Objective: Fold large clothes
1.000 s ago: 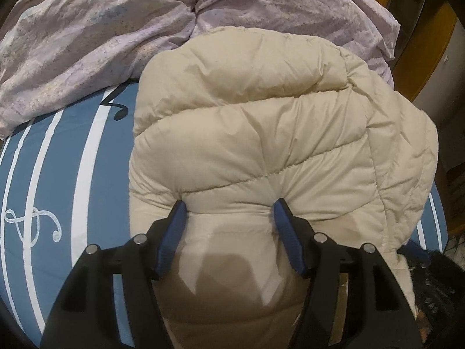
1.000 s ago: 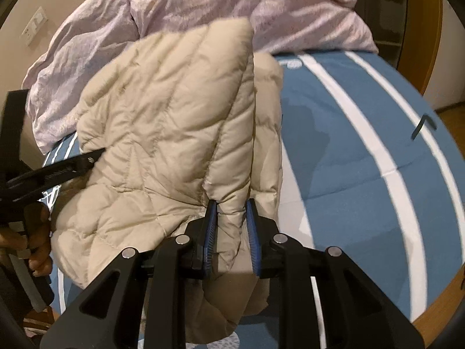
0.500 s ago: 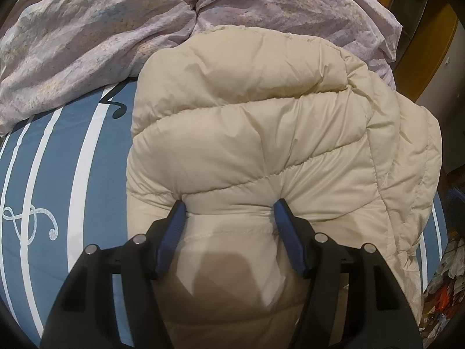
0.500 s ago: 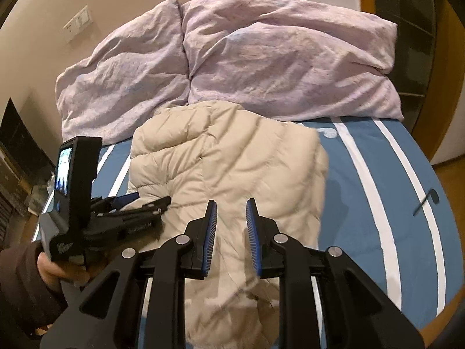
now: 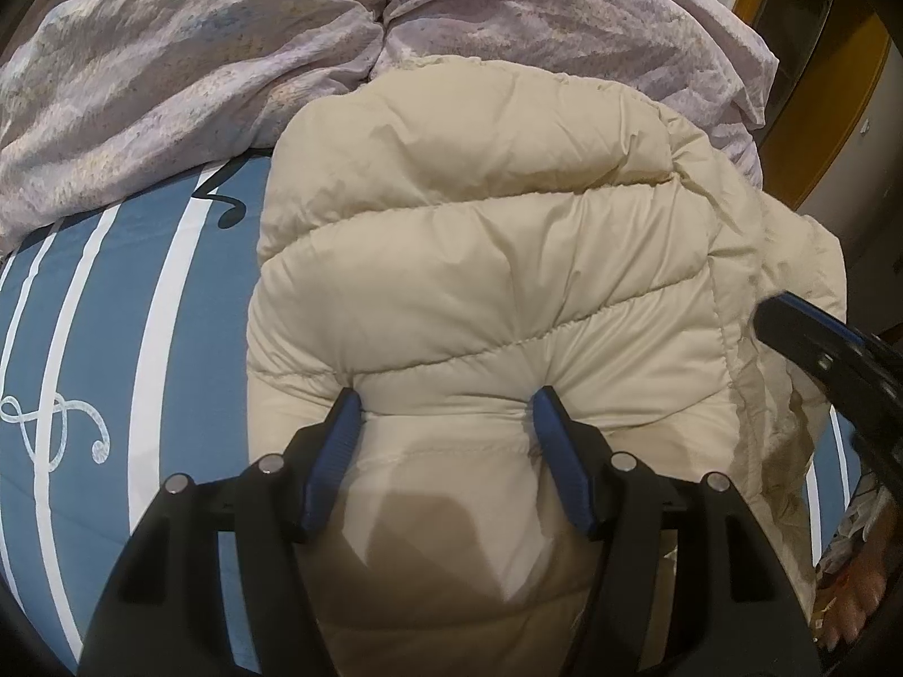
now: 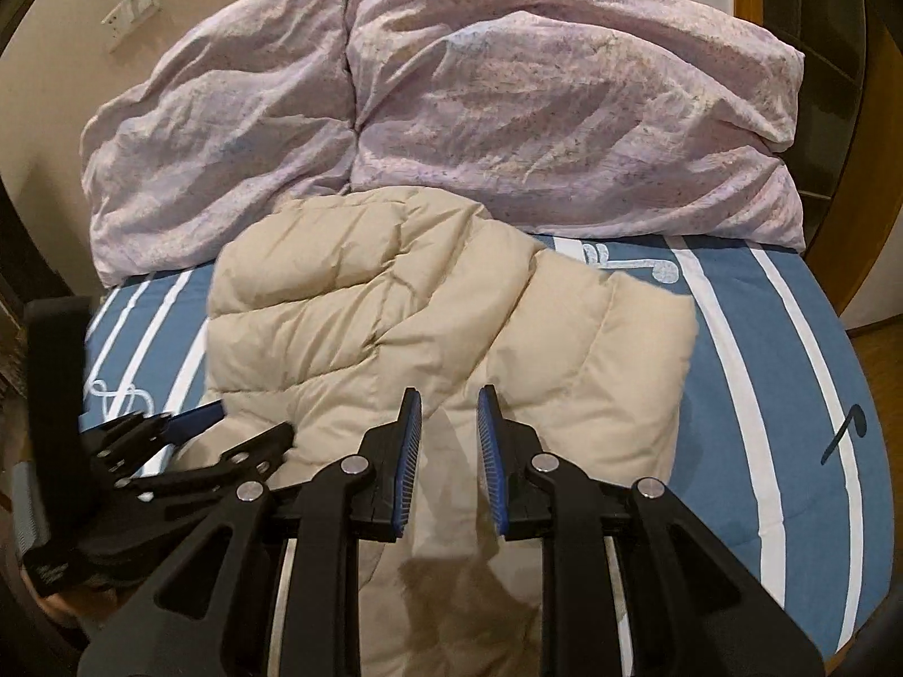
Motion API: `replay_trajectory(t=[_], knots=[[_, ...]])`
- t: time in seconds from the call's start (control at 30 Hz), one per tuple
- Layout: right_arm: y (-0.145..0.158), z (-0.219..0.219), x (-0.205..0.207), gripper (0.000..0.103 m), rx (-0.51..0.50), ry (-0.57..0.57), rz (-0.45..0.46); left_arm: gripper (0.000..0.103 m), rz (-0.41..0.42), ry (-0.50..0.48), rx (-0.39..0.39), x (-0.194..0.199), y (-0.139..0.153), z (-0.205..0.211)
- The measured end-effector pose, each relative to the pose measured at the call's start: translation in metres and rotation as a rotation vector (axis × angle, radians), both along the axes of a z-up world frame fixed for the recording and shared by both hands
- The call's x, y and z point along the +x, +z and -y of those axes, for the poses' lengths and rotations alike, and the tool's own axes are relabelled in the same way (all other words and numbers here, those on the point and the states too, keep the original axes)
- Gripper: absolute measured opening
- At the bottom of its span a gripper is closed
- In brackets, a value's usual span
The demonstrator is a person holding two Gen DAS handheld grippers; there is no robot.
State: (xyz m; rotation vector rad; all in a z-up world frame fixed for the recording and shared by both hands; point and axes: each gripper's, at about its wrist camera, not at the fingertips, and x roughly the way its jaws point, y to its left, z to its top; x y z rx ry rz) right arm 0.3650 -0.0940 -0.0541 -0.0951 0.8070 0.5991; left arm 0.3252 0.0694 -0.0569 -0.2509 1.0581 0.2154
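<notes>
A cream puffer jacket lies folded on the blue striped bed; it also shows in the right wrist view. My left gripper is open, its blue pads pressed against the near edge of the jacket with fabric bulging between them. It appears at the left of the right wrist view. My right gripper is open and empty, held just above the jacket's near part. Its tip shows at the right of the left wrist view.
Two crumpled lilac pillows lie along the head of the bed, touching the jacket's far edge. A beige wall with a socket plate is behind. Wooden furniture stands at the right. Bare sheet lies either side of the jacket.
My right gripper let go of the jacket's edge, which dropped onto the pile, then pulled back and now hovers lower over it. The left gripper has stayed put.
</notes>
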Motion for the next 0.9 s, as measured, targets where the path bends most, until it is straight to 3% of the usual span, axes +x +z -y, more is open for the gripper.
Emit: replay_trajectory(t=[0.3, 0.57, 0.9], knots=[[-0.028, -0.005, 0.019, 0.022, -0.063, -0.040, 0.011, 0.062, 0.054, 0.021, -0.026, 0.000, 0.018, -0.009], [-0.040, -0.002, 0.026, 0.022, -0.061, -0.049, 0.010, 0.062, 0.134, 0.050, 0.050, 0.024, 0.043, -0.018], [-0.047, -0.002, 0.028, 0.023, -0.046, -0.044, 0.024, 0.069, 0.106, 0.055, 0.112, 0.043, 0.016, -0.015]])
